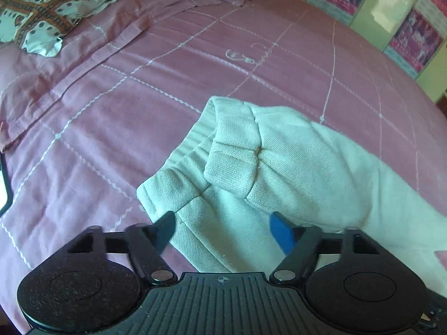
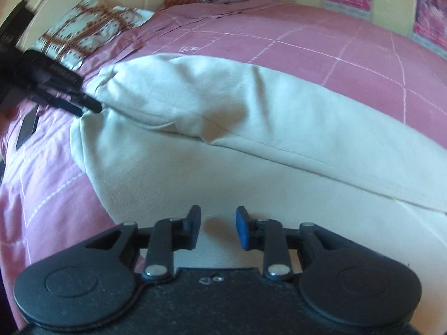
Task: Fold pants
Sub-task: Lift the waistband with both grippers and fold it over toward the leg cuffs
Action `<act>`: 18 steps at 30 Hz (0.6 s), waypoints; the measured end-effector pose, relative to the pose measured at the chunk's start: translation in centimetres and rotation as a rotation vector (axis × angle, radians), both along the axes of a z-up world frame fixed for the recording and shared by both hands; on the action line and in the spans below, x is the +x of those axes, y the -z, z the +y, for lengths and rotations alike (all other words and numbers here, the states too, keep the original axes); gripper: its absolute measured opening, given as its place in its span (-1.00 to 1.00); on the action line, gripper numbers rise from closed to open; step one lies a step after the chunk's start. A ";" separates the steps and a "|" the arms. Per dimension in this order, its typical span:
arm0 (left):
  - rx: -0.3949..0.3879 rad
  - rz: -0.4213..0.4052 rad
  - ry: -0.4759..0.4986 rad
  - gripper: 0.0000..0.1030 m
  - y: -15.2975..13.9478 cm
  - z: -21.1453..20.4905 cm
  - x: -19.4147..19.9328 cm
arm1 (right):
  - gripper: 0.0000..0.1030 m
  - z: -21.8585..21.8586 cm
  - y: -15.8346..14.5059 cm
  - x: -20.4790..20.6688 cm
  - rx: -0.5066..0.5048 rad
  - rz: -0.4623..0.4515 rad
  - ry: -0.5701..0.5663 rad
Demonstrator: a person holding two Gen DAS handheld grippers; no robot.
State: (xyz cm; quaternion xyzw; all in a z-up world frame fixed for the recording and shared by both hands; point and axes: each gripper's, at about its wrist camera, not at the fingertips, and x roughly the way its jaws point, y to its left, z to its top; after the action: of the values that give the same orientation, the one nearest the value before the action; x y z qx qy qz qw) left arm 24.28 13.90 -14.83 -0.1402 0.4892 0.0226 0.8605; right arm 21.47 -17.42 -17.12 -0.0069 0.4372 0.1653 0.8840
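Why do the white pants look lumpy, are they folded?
Partly folded. The pants have one layer lying over another, with bunched ends, on the pink bedspread.

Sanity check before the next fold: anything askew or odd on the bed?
The cream pants lie bunched, not flat: the waistband end is rolled over on itself, and a ridge of cloth stands up along the leg. Both the left gripper and right gripper are open. No damage shows.
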 end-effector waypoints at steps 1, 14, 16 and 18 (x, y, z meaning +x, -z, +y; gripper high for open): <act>-0.030 -0.027 -0.012 0.82 -0.5 0.1 -0.4 | -0.23 -0.8 -0.3 0.3 0.026 0.012 0.041; -0.315 0.041 -0.228 -0.38 4.9 -0.4 2.8 | -0.05 -6.4 1.9 2.9 0.241 0.145 0.340; -0.322 0.041 -0.263 -0.60 5.0 -0.4 2.9 | -0.06 -7.6 1.9 3.3 0.289 0.154 0.399; -0.320 0.012 -0.254 -0.70 4.4 -0.6 3.0 | -0.07 -8.6 2.3 4.0 0.349 0.160 0.467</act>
State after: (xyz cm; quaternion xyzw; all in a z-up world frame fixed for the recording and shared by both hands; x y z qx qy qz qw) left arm 27.26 13.25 -19.27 -0.3357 0.4699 0.0537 0.8146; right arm 25.46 -26.00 -19.41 0.2591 0.4603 0.0302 0.8486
